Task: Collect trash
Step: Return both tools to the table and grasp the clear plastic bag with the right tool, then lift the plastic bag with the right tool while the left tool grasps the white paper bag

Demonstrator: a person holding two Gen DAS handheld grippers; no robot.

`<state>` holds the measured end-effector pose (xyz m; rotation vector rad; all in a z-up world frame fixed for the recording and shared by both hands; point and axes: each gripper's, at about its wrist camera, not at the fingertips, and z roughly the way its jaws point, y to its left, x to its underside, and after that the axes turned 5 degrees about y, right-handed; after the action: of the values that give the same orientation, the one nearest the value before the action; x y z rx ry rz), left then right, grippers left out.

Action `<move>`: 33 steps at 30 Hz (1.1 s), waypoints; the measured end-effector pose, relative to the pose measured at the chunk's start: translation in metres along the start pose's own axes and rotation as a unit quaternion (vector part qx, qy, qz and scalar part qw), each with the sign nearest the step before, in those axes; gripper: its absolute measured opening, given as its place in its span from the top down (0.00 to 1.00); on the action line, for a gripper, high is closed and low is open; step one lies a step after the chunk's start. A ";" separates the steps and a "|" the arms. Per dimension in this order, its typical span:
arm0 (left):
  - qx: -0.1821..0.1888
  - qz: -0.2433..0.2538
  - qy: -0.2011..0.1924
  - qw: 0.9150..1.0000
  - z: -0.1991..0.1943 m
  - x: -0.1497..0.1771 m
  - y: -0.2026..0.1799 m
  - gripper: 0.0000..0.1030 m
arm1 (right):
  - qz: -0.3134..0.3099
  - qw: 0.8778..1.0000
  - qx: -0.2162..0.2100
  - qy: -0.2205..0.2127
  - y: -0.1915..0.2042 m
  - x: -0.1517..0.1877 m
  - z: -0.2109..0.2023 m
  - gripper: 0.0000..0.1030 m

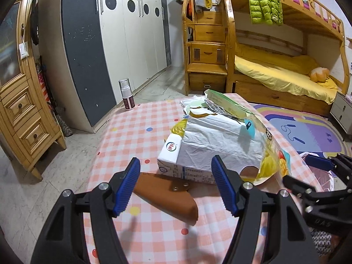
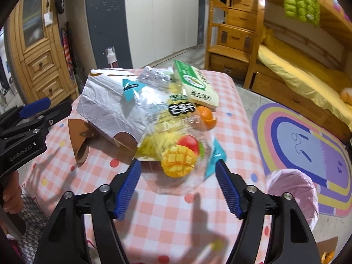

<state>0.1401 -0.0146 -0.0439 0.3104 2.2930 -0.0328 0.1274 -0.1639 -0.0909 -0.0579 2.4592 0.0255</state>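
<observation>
The step in hand looks like the approach to a first pickup. The trash sits heaped on the checked table (image 2: 167, 215): a mango snack bag (image 2: 176, 145), a white carton (image 1: 173, 160), a green box (image 2: 198, 83) and a brown leather case (image 1: 167, 195). The right gripper (image 2: 178, 187) hangs with jaws wide and empty just before the bag; the left gripper (image 1: 176, 184) is likewise spread, empty, over the leather case. Next, the right must likely close on the bag and carry it to the pink-lined bin (image 2: 294, 191) beside the table.
</observation>
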 end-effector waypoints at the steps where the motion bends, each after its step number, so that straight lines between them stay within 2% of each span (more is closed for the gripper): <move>1: 0.000 -0.002 0.001 1.000 0.001 -0.001 0.001 0.36 | -0.004 1.000 0.002 -0.001 0.002 -0.003 0.003 0.27; 9: 0.000 -0.006 0.006 1.000 0.004 -0.004 0.000 0.36 | -0.042 0.999 0.025 0.005 0.020 -0.021 0.029 0.27; 11: 0.002 -0.006 0.008 1.000 0.005 -0.003 0.001 0.36 | -0.048 0.998 0.025 0.010 0.021 -0.021 0.033 0.36; 12: 0.003 -0.006 0.008 1.000 0.005 -0.003 0.001 0.36 | -0.048 0.999 0.022 0.010 0.021 -0.020 0.032 0.47; 13: 0.002 -0.006 0.009 1.000 0.005 -0.003 0.001 0.36 | -0.047 0.999 0.018 0.008 0.019 -0.019 0.029 0.53; 14: 0.002 -0.006 0.009 1.000 0.004 -0.003 0.001 0.36 | -0.045 0.999 0.018 0.004 0.018 -0.018 0.025 0.55; 18: 0.004 -0.006 0.009 1.000 0.004 -0.002 0.001 0.36 | -0.031 0.999 0.013 -0.016 0.010 -0.013 0.007 0.77; 24: 0.000 0.001 0.006 1.000 0.002 0.002 -0.003 0.36 | -0.007 0.998 0.025 -0.060 -0.006 -0.005 -0.020 0.92; 29: -0.001 0.001 0.001 1.000 0.000 0.003 -0.004 0.31 | 0.039 0.994 0.023 -0.097 -0.028 -0.003 -0.041 0.98; 33: 0.004 -0.005 0.000 1.000 0.002 0.000 0.001 0.31 | 0.063 0.992 0.011 -0.106 -0.041 -0.009 -0.044 0.99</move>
<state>0.1418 -0.0139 -0.0454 0.3022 2.2955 -0.0478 0.1082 -0.2059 -0.0510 0.1058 2.2464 0.0572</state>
